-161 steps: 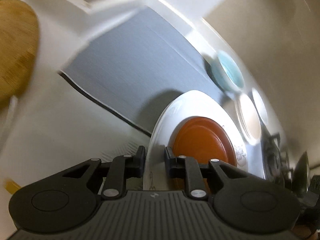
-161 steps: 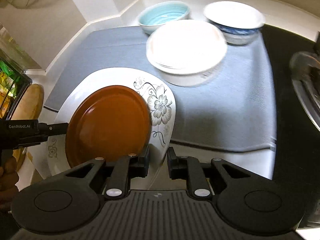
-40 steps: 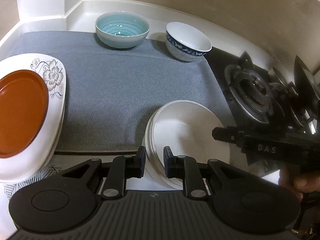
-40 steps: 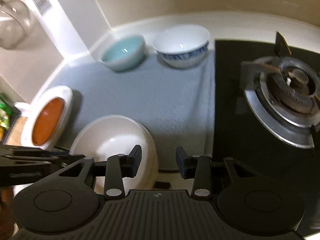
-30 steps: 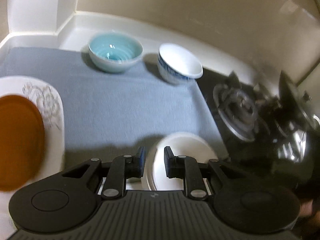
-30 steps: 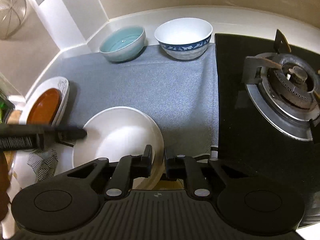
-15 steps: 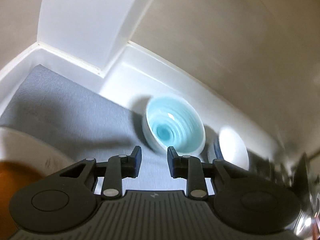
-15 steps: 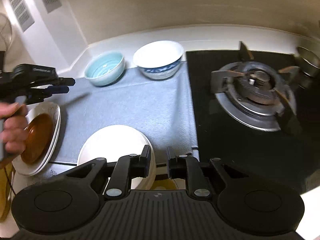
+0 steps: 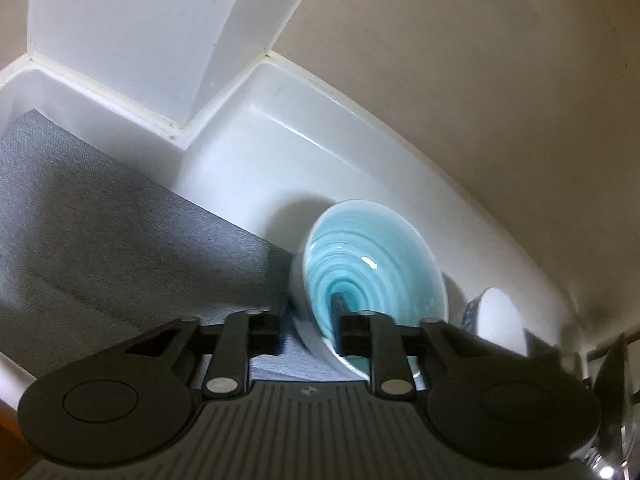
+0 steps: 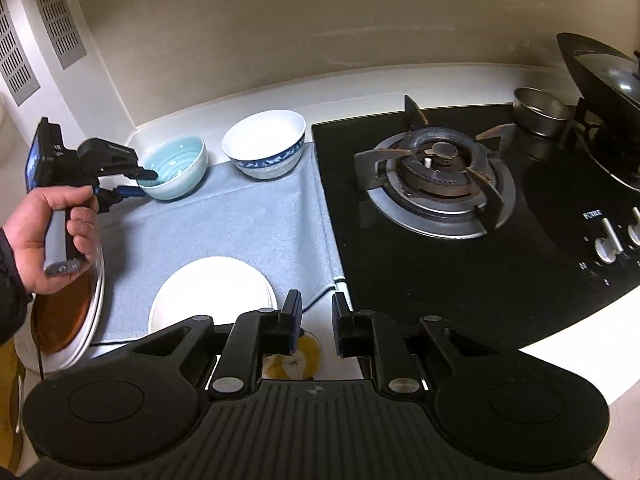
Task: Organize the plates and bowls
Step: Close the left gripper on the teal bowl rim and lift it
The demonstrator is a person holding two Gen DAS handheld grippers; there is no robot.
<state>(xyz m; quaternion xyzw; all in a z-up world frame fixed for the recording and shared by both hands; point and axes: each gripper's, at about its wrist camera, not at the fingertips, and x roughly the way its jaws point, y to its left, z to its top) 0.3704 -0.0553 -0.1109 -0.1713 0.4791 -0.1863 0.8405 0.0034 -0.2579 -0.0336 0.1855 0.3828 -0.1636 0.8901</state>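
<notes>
Your left gripper [image 9: 308, 330] straddles the near rim of the blue bowl [image 9: 372, 268], one finger inside the basin and one outside the wall, and its jaws are closing on that rim; whether the pads already press it, you cannot tell. The bowl sits at the back of the grey mat [image 10: 240, 224], just beside the blue-patterned white bowl [image 10: 264, 142], which stands to its right in the right wrist view. Seat the rim deep between the fingers before lifting, and lift straight up first, since a thin glazed rim may slip or tip.

Your right gripper [image 10: 314, 320] hangs over the counter's front edge, jaws nearly together with nothing between them. The stack of white plates [image 10: 212, 292] lies just ahead of it on the mat, and the brown plate [image 10: 64, 312] rests on a white plate at the far left.

The wall rises close behind the bowl, and the hob [image 10: 440, 172] borders the mat on the right; the mat's middle is your open room
</notes>
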